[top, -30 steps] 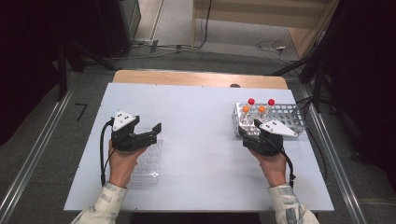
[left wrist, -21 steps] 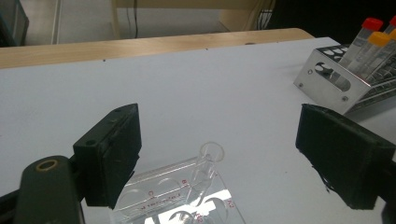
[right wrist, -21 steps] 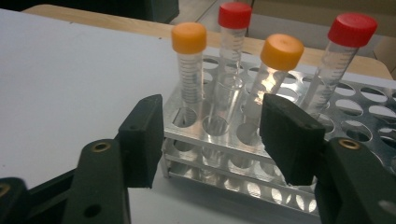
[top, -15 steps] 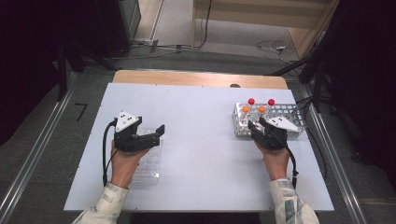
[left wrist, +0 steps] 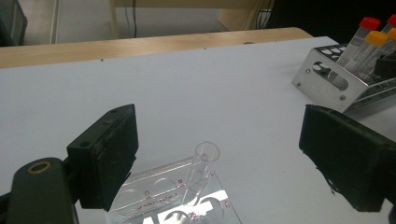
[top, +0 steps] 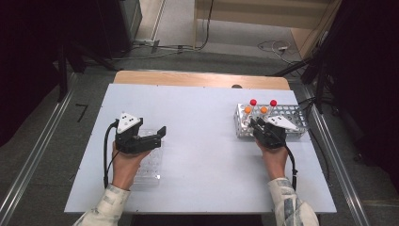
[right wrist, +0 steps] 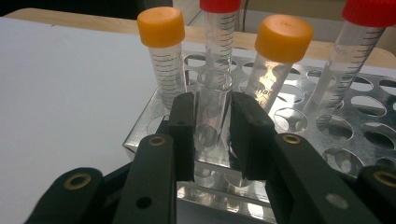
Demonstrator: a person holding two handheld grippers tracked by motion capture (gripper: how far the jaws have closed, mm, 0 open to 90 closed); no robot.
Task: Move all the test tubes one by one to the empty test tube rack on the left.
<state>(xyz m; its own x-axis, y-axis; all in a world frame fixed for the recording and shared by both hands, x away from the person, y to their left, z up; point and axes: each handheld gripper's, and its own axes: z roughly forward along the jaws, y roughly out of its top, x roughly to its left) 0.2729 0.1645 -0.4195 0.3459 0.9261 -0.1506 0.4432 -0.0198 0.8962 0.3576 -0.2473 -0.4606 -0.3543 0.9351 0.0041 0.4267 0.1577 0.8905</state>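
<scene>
uncapped clear tube (right wrist: 213,100), light, slick, breakable, upright in metal rack (right wrist: 322,140) at table's right; clamped mid-wall by just-closing right gripper (right wrist: 212,135); left gripper (left wrist: 219,154) agape over clear plastic tray (left wrist: 173,198).

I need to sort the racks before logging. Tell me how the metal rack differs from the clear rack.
The metal rack is shiny perforated steel; the clear rack is see-through plastic with red markings. The metal rack holds capped tubes, orange and red, plus an uncapped tube with the right claw shut on it; the clear rack holds one open tube. The left claw hangs open above it. Both racks sit on the white table.
</scene>
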